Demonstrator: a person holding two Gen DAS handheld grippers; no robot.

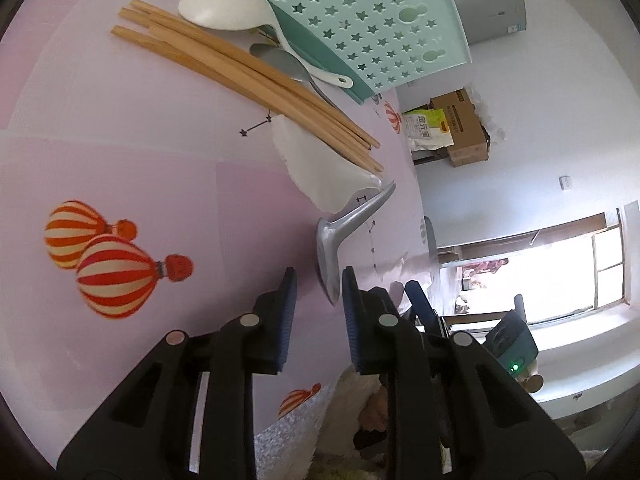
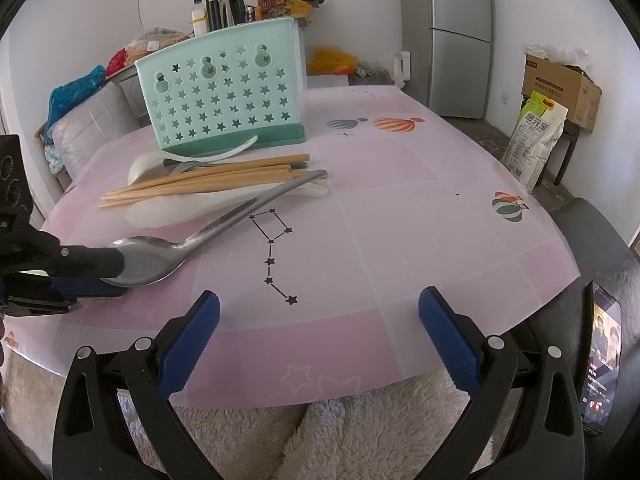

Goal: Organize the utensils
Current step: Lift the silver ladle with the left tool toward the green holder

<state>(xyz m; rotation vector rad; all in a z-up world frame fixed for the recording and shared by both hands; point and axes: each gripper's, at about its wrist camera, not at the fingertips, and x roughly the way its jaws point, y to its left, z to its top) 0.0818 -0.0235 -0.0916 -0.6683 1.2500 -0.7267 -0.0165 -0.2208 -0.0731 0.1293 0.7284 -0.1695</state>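
Note:
A metal spoon (image 1: 340,224) (image 2: 224,220) lies with its handle propped on the pile and its bowl near me. My left gripper (image 1: 318,280) (image 2: 120,276) is rolled on its side with the bowl's tip between its jaws. The bowl sits against one pad, and a gap shows at the other. Several wooden chopsticks (image 1: 240,76) (image 2: 200,180), a white spoon (image 1: 224,6) (image 2: 144,164) and a second metal spoon (image 1: 280,62) lie in front of the teal star-cut utensil holder (image 1: 360,28) (image 2: 224,92). My right gripper (image 2: 320,308) stands wide open over the table's near edge, holding nothing.
Another white spoon (image 1: 320,168) (image 2: 172,210) lies under the chopsticks. The pink balloon-print tablecloth (image 2: 400,220) covers the round table. A phone (image 2: 602,356) rests at the right edge. A fluffy white cover (image 2: 340,432) is below the near edge.

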